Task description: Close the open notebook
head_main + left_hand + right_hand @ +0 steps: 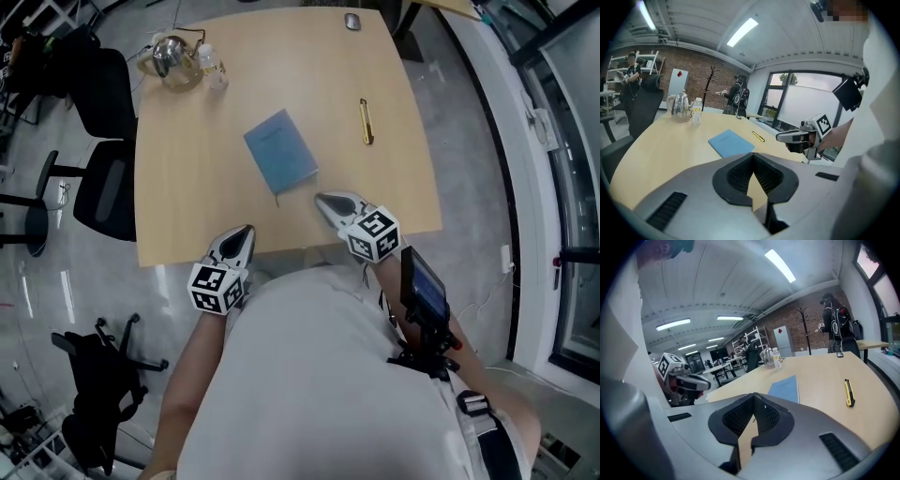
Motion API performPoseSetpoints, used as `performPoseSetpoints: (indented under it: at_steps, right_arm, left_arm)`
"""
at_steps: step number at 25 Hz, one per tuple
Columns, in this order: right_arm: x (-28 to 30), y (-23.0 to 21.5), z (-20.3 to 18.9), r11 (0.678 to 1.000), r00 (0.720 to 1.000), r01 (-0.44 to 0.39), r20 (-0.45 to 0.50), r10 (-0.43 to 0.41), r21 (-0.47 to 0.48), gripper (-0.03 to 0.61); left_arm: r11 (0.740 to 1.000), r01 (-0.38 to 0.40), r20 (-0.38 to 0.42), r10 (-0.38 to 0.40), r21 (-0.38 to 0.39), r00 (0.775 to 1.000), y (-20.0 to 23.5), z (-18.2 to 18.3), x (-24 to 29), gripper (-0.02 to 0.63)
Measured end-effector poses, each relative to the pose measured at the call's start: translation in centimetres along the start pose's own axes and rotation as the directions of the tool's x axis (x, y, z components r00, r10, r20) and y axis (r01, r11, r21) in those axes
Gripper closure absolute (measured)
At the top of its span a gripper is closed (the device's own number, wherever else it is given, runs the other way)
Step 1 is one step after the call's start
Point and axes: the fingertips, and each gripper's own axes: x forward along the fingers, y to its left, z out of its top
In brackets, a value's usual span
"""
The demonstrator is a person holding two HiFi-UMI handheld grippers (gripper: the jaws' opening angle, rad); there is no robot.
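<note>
A blue notebook lies closed and flat in the middle of the wooden table. It also shows in the left gripper view and the right gripper view. My left gripper is shut and empty, over the table's near edge, short of the notebook and to its left. My right gripper is shut too, holds nothing, and points at the notebook's near corner from a short way off. Each gripper view shows its own jaws together over the tabletop.
A yellow utility knife lies right of the notebook. A kettle and a small bottle stand at the far left corner, and a mouse sits at the far edge. Black office chairs stand left of the table.
</note>
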Motion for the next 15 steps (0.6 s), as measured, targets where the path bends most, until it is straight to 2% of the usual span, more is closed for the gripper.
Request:
performPoseSetpoints:
  at_steps: [6,15]
  right_arm:
    - [-0.8,0.8,-1.4,1.000,1.000,-0.006,0.005,0.006,0.013,0.563]
    - [-1.4,0.2,-2.0,1.000,1.000,-0.006,0.021,0.006,0.026,0.563]
  left_arm:
    - [0.999,0.023,-0.027,-0.023,0.029,0.999,-1.0,-0.4,0.6,0.609]
    - [0.999,0.012,-0.035,-0.010,0.039,0.999,-1.8,-0.5,1.1,0.609]
